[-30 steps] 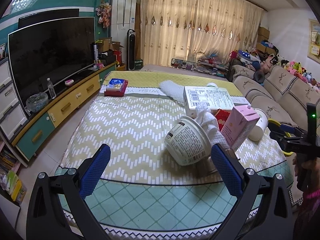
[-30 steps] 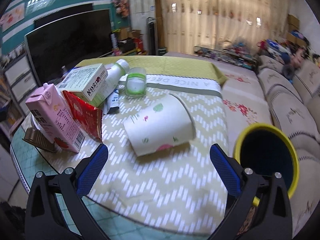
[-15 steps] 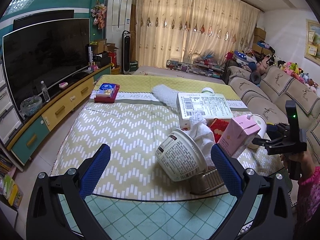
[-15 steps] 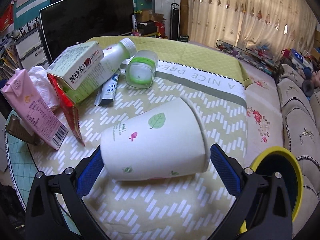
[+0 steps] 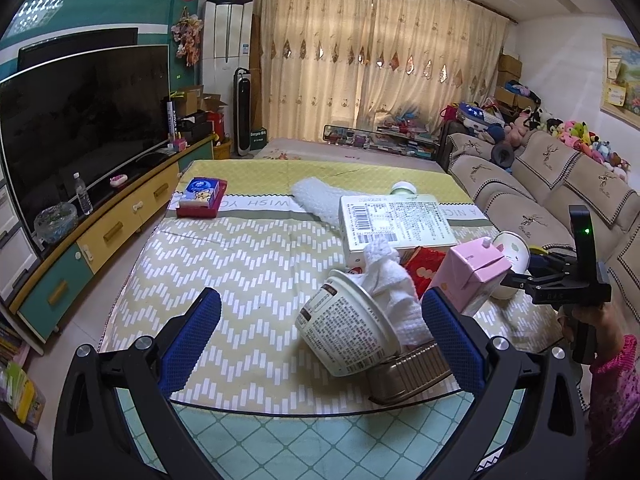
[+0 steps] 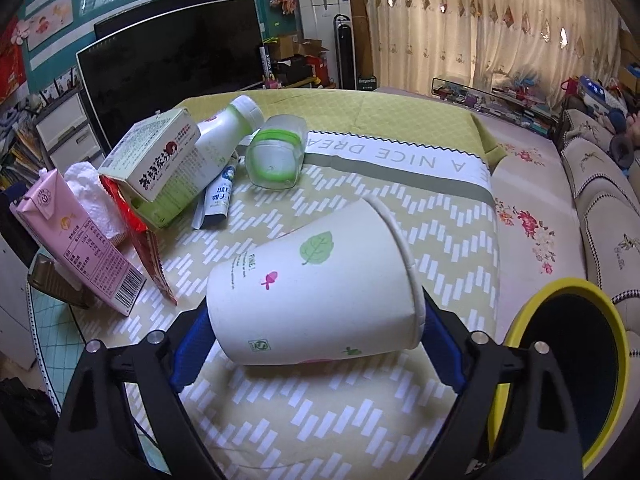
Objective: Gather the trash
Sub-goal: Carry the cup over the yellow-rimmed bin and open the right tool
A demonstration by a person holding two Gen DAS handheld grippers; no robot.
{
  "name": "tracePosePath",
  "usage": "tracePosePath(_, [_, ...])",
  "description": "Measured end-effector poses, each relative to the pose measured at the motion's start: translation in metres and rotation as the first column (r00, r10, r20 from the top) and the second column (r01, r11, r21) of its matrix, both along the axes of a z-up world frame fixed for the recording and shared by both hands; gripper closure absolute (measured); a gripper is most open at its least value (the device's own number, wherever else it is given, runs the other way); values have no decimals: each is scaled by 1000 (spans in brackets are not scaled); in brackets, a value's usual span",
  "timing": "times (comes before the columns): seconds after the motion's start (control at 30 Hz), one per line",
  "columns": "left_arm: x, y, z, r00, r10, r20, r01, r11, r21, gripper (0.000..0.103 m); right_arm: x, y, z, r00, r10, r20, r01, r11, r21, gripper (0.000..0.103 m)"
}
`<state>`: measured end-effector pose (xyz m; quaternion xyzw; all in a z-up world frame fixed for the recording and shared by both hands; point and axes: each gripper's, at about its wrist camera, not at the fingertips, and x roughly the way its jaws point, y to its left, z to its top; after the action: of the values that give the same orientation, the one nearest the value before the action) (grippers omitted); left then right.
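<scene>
A white paper cup (image 6: 320, 292) with leaf prints lies on its side on the table. My right gripper (image 6: 318, 354) is open, with its blue pads on either side of the cup, close to its base and rim. The cup also shows in the left wrist view (image 5: 512, 258), with the right gripper (image 5: 560, 280) beside it. My left gripper (image 5: 320, 340) is open and empty, just in front of a tipped instant-noodle bowl (image 5: 344, 328) stuffed with white tissue (image 5: 390, 284). A pink carton (image 5: 474, 276) stands behind the bowl.
A yellow-rimmed bin (image 6: 568, 368) stands off the table's right edge by the sofa (image 6: 608, 208). Trash lies in a heap: a green-white box (image 6: 160, 164), a white bottle (image 6: 232, 120), a clear jar (image 6: 278, 156), a tube (image 6: 218, 196), a red wrapper (image 6: 150, 252). A TV (image 5: 80, 120) stands left.
My right gripper has moved forward until the paper cup lies between its open fingers. My left gripper has moved nearer the noodle bowl.
</scene>
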<state>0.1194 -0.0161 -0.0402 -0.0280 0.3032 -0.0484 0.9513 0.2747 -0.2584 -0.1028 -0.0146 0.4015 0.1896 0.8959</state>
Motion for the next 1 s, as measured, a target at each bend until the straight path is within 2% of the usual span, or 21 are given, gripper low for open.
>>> tracePosePath(0.27, [-6,-11,11,999,-33,39,33,999,5,4,-7,-37,15,994,-102,33,100,994,32,18])
tracePosePath(0.43, [-8,-28,16,995,-91,50,90,996,6,4,-7,-83,17,965,-260,27,259,965,50,18])
tracePosePath(0.57, [-5,-40,15,991,-126,44,126,992,5,4,-6,-131,13,909,-416,-5,415,908,59,18])
tracePosePath(0.73, [0,-51,12,988,-150,29,150,989,1,4,-1,-183,-8,815,-576,-62,577,816,7,17])
tracePosePath(0.93, [2,-61,12,985,-172,23,172,985,9,4,8,-224,-46,727,-673,-136,672,738,-60,17])
tracePosePath(1.0, [4,-64,12,984,-179,19,179,984,13,4,9,-230,-57,709,-688,-153,687,724,-71,17])
